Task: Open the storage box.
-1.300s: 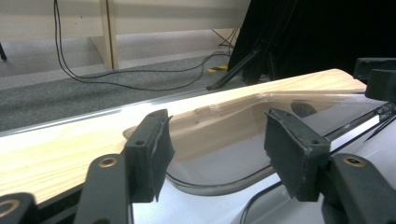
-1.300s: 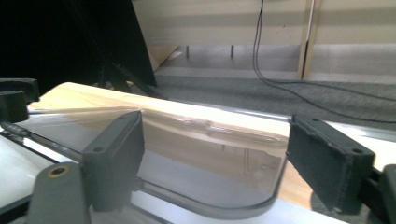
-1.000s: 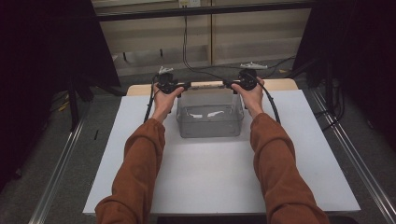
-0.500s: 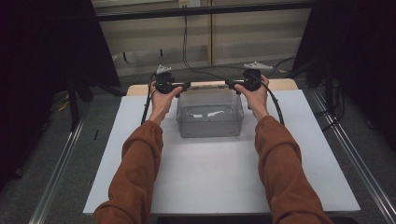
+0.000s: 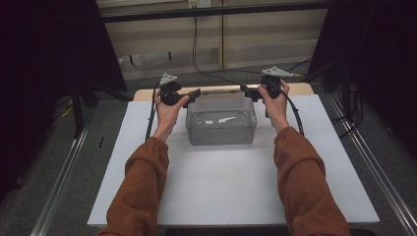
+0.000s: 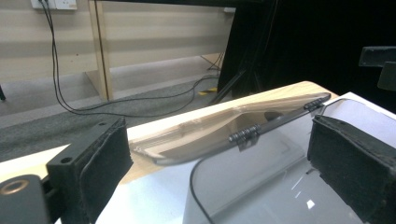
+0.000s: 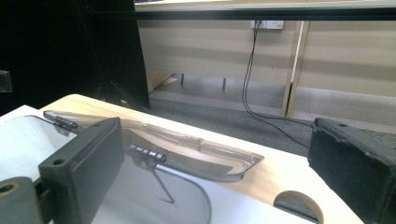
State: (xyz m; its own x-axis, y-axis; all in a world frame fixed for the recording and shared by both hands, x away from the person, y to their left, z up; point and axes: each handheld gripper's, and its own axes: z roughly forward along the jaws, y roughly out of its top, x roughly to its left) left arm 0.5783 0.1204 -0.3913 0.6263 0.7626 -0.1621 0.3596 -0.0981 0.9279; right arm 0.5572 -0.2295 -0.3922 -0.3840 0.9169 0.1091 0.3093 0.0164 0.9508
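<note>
Bench (image 5: 231, 196) surface, white over a wooden top that shows as a pale strip along the far edge, carries everything here; its near edge runs behind the person's sleeves, which hide the bottom corners of the white sheet in the high view. Near the far edge, midway across, sits a clear plastic box (image 5: 221, 129) with rounded corners. Its hinged lid (image 5: 221, 91) is thrown back behind it and lies on the wood; being transparent, the lid is hard to pick out from above and reads as little more than a faint glint. In the left gripper view the lid's curled edge and two dark hinges (image 6: 243, 135) are plain, but the box is cut off at the bottom and right of that view. Pale shapes show inside the box, though whether they are contents or reflections cannot be told.

Left claw (image 5: 193, 94) hangs off the box's far left corner, and right claw (image 5: 247, 91) off the far right corner, each pointing inward at the other. Both have just been opening and now stand spread wide with nothing pinched: in each gripper view the two black padded jaws sit far apart, lid and box rim visible through the gap but touching neither pad. A round hole (image 7: 299, 204) in the wood is half hidden behind the right claw's jaw.
</note>
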